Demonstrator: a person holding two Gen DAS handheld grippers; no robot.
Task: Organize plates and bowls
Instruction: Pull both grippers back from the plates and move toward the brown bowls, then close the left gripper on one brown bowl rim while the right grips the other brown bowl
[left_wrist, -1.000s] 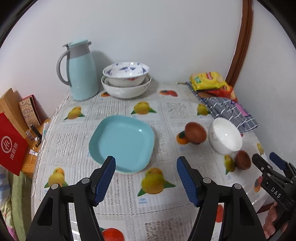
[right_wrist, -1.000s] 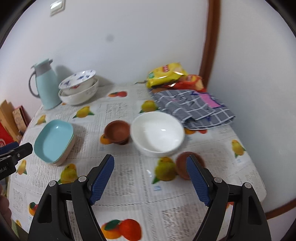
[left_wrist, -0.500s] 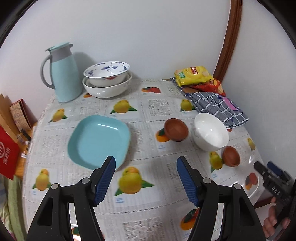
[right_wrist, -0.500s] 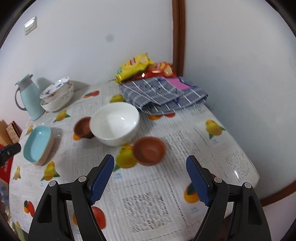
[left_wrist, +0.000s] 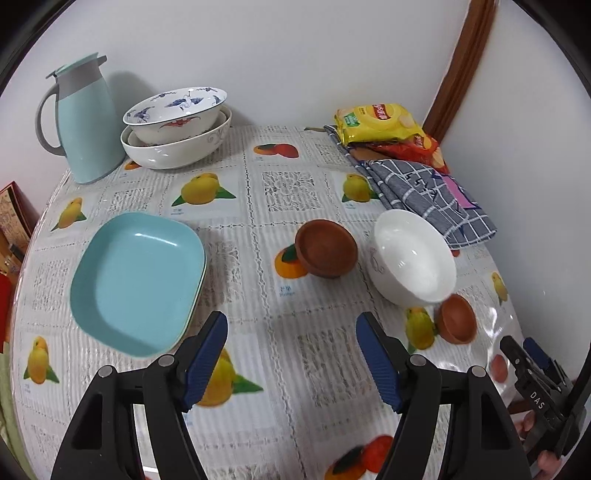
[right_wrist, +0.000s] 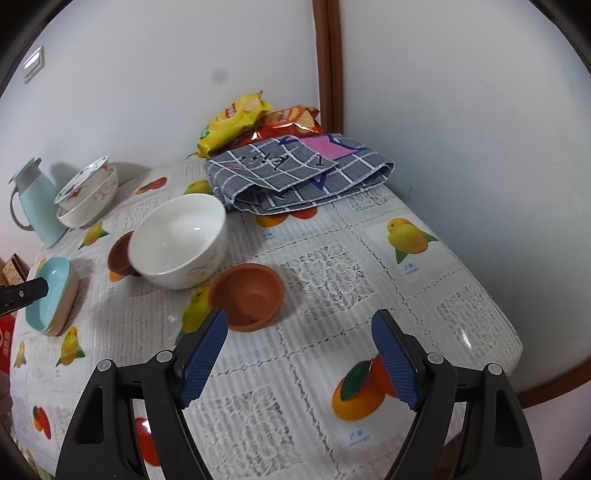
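**Right claw lined up on the near terracotta bowl**

Both claws hang spread and empty above the fruit-print surface (right_wrist: 406, 295). The right claw (right_wrist: 299, 354) is the nearer one to the work: a small terracotta bowl (right_wrist: 246, 295) sits upright just ahead of it and off to its left, its rim close to the left fingertip (right_wrist: 207, 339) rather than centred in the gap. Judging from that offset, the claw would need to shift left before closing across the rim. Being round, the bowl offers no preferred axis; any point on the rim would do.

Just behind it stands the white bowl (right_wrist: 181, 243), and beyond that a second terracotta bowl (right_wrist: 120, 256), partly hidden, touching or nearly touching the white one.

The left claw (left_wrist: 291, 354) faces bare cloth, with the stacked turquoise square plates (left_wrist: 138, 280) ahead to its left and the second terracotta bowl ahead to its right, neither within its spread. At the back, two patterned bowls (left_wrist: 177, 129) are nested beside a pale blue jug (left_wrist: 86, 122), a likely place for gathering the rest. Snack packets (right_wrist: 236, 122) and a folded checked cloth (right_wrist: 303, 173) occupy the far corner.
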